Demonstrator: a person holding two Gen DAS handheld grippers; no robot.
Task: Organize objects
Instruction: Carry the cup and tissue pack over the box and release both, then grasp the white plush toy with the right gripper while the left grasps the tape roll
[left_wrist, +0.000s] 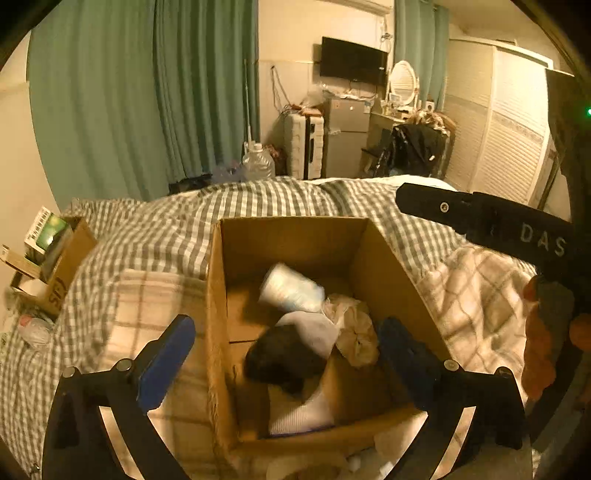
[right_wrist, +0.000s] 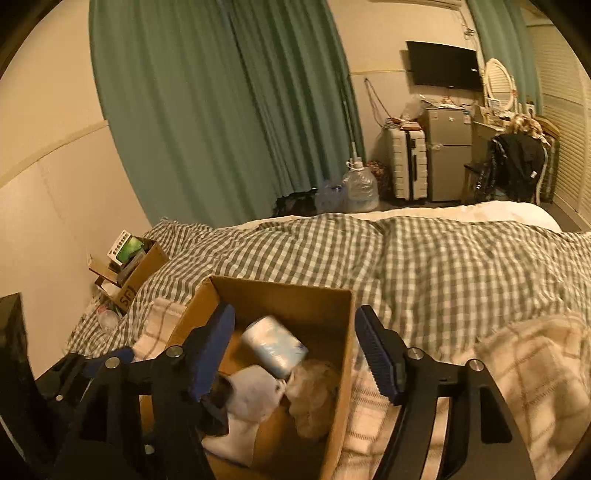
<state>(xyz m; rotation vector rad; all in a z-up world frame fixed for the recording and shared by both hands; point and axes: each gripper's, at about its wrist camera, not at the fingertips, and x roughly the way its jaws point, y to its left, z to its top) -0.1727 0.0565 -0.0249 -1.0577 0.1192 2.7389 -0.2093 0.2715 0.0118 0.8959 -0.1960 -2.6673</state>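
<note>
An open cardboard box (left_wrist: 221, 295) sits on the bed and also shows in the right wrist view (right_wrist: 343, 354). Inside lie a pale blue-white roll (left_wrist: 291, 290), a black cloth (left_wrist: 284, 356), white cloth (left_wrist: 310, 410) and a crumpled beige cloth (left_wrist: 356, 328). My left gripper (left_wrist: 286, 360) is open and empty, its jaws straddling the box from above. My right gripper (right_wrist: 295, 352) is open and empty over the box's right wall; the roll (right_wrist: 275, 345) lies between its fingers. Its body (left_wrist: 491, 221) shows at the right of the left wrist view.
The bed has a green-checked duvet (right_wrist: 443, 258) and a cream plaid blanket (left_wrist: 480, 295). A second cardboard box (left_wrist: 55, 266) of items stands at the left by the wall. Curtains, water jugs (right_wrist: 360, 188), a suitcase, a fridge and a wardrobe stand beyond the bed.
</note>
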